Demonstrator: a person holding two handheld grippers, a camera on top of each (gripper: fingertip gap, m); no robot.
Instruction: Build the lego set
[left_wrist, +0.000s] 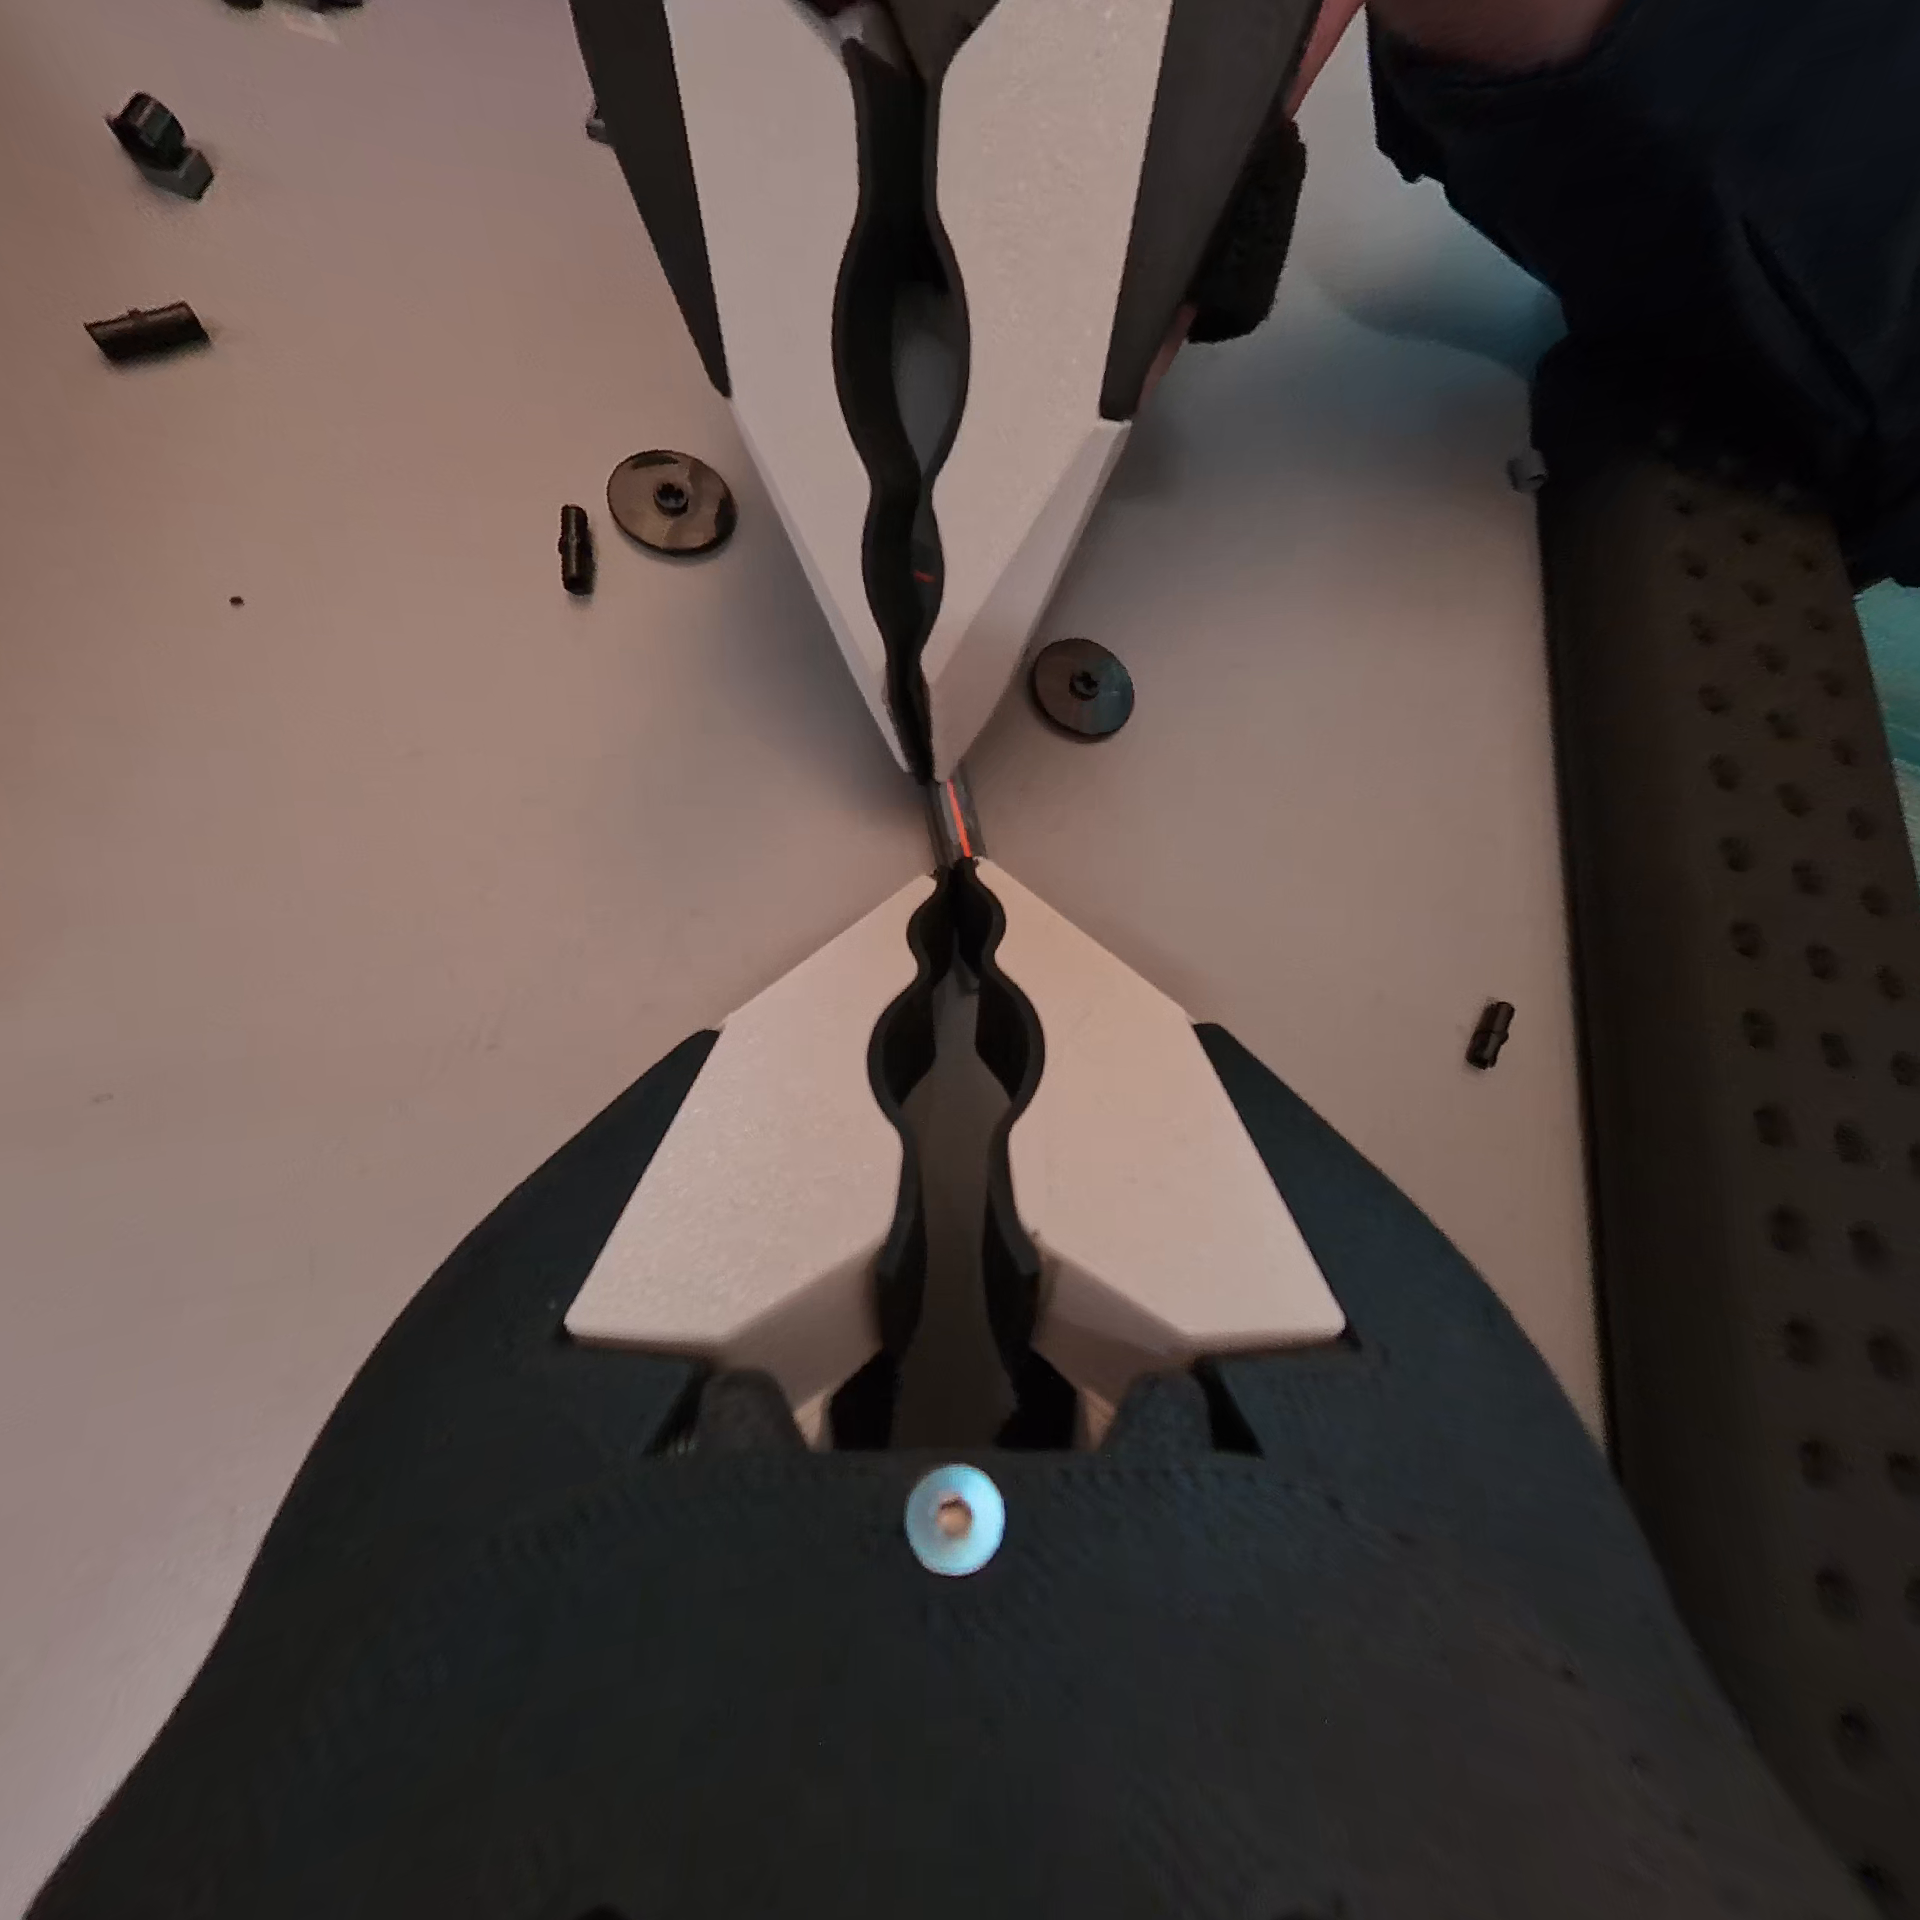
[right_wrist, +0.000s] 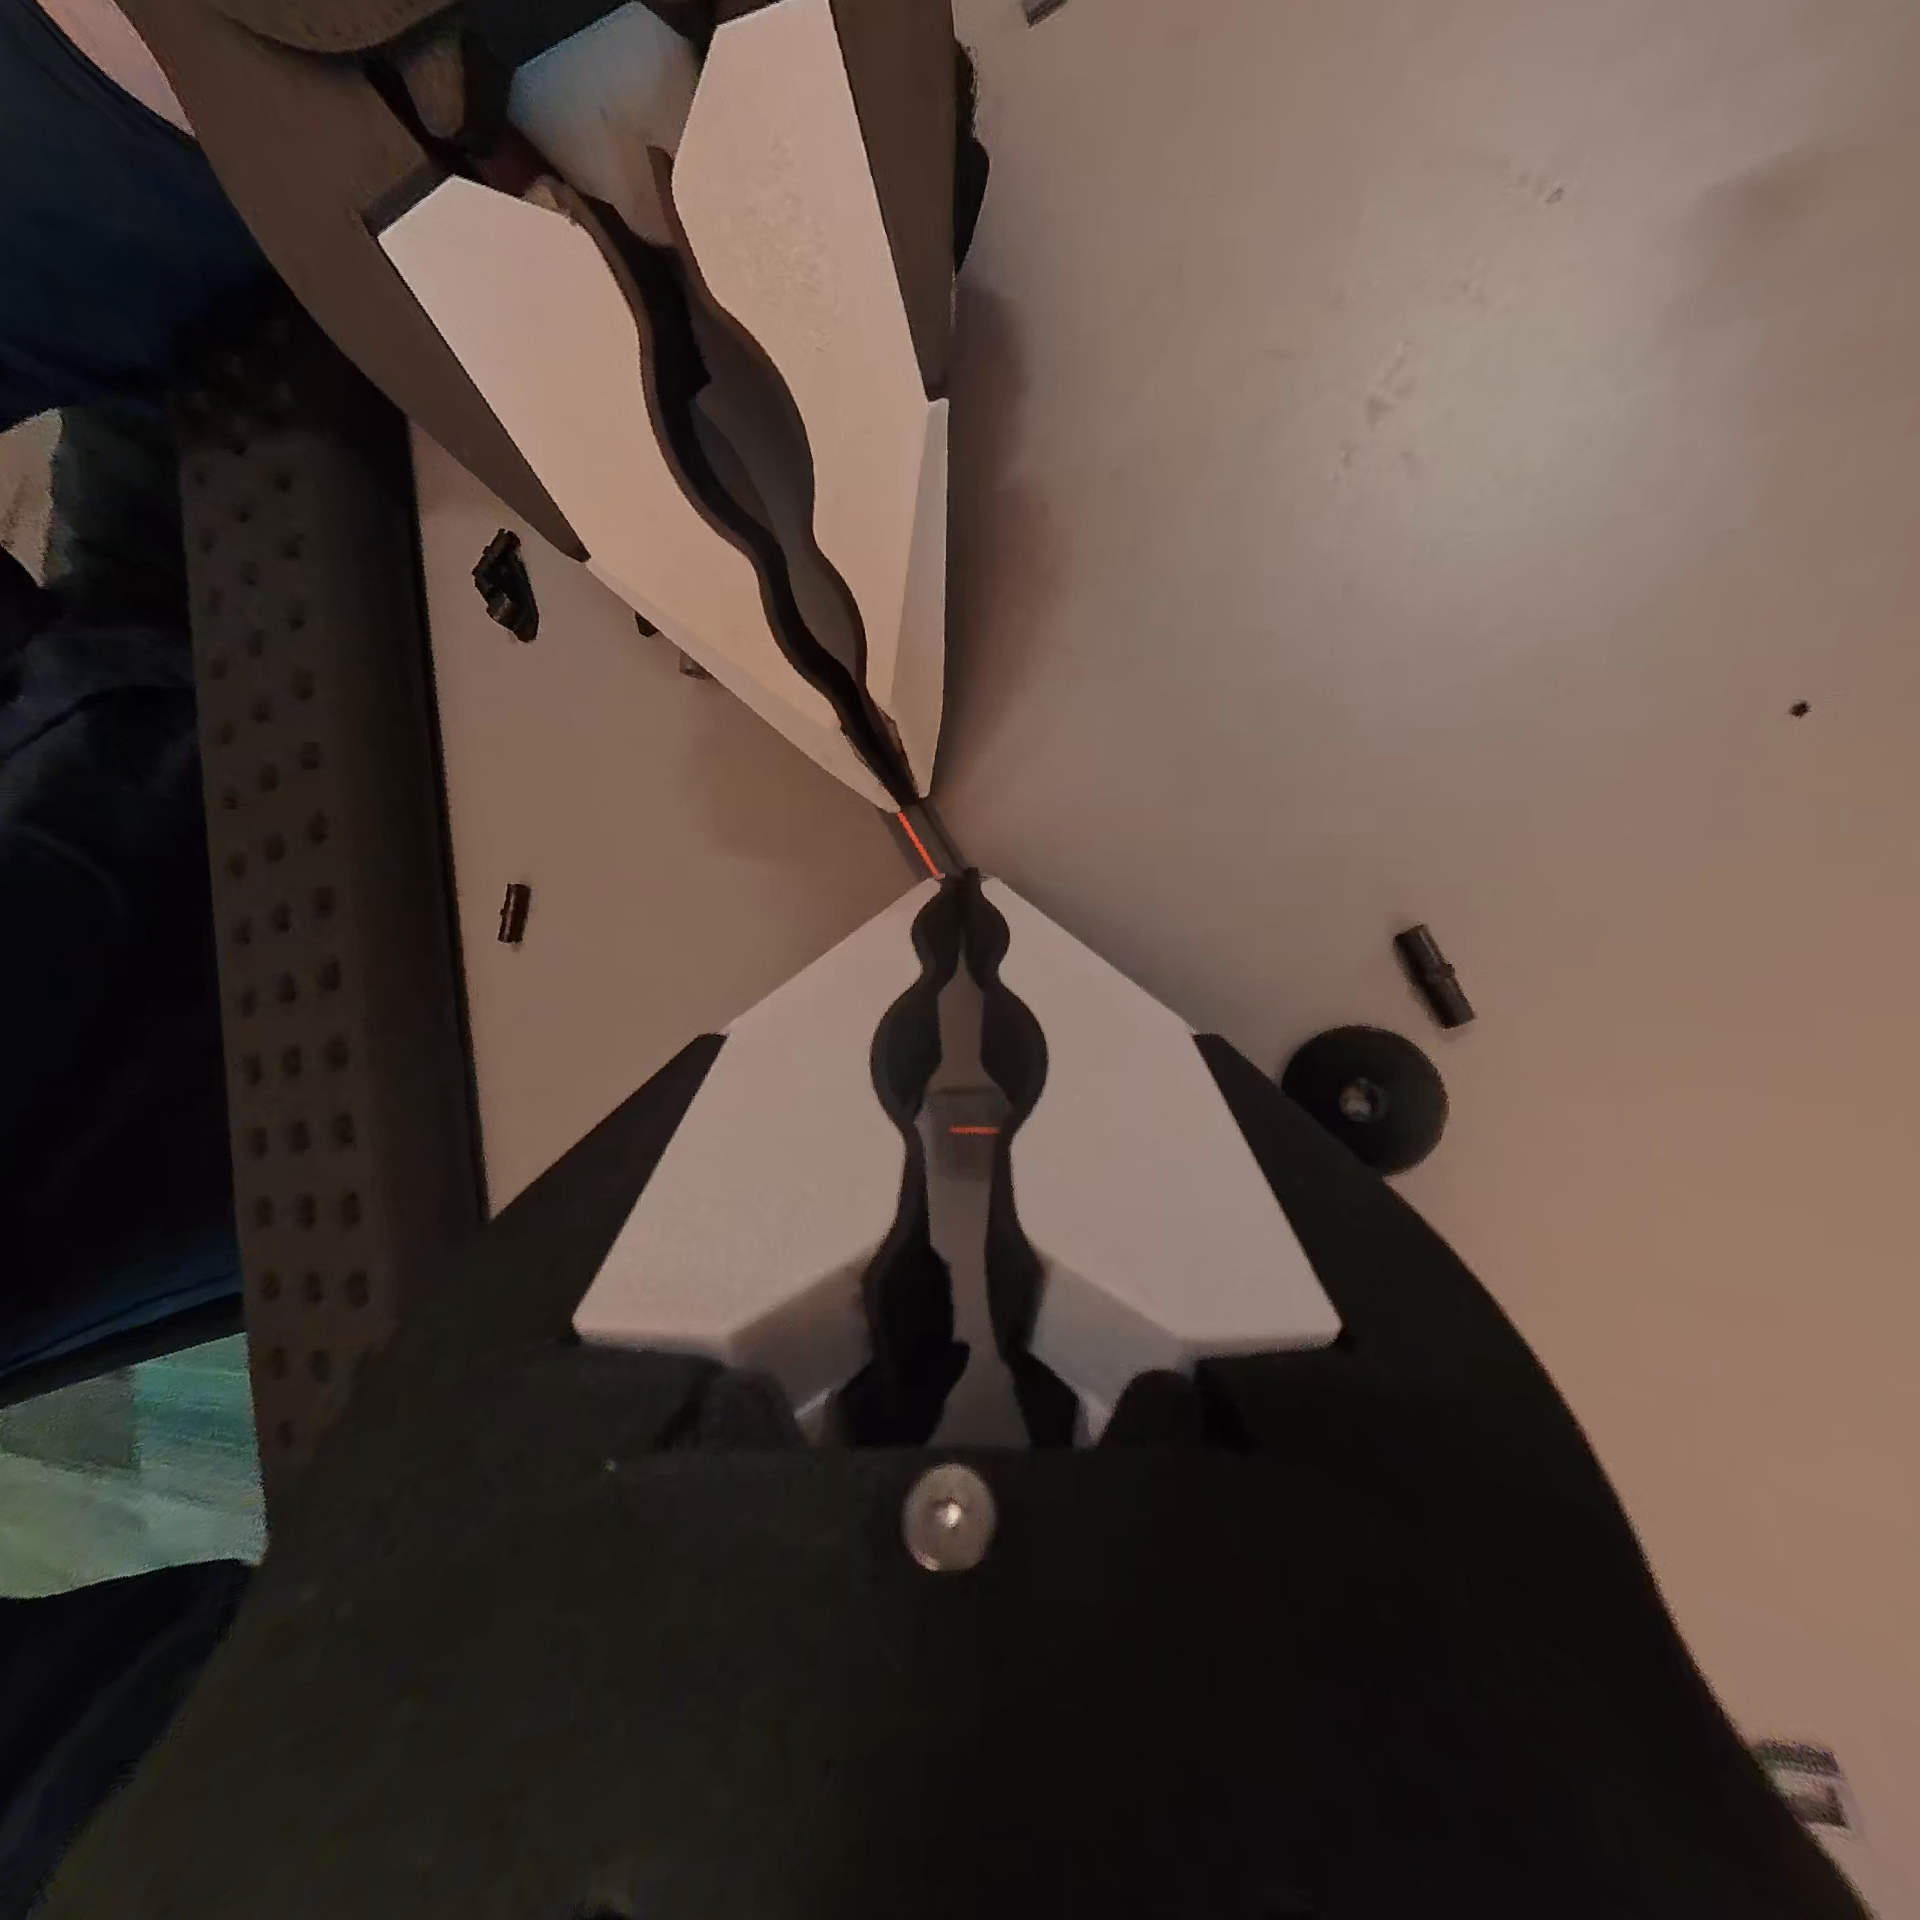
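Far left on the desk (left_wrist: 312, 831): a chunky black bit (left_wrist: 158, 145) and a flat black bar (left_wrist: 140, 332), then a short black pin (left_wrist: 575, 549) just beside a black disc (left_wrist: 672, 499). Leave all of these alone for now.

At the centre: a small grey piece (left_wrist: 956, 821) with an orange line, caught between two noses meeting tip to tip. From below in the left wrist view, the left gripper (left_wrist: 951, 883), jaws pressed together on the near end of the piece. From above, the right gripper (left_wrist: 920, 769), jaws likewise pinching the far end. Hard to tell whether lifted off the desk or resting on it. Probably a seating of two tiny parts, or a handover; too small to say which.

Keep both tips in one straight line. Push or pull only along that line, gently, with no twist. Loosen one grip only once sure of the other.

Further right: a second black disc (left_wrist: 1081, 688) just beside the right gripper's nose, so avoid nudging it. Then another pin (left_wrist: 1489, 1034), and a dark perforated strip (left_wrist: 1714, 935) along the desk edge; guard against a drop in that direction.
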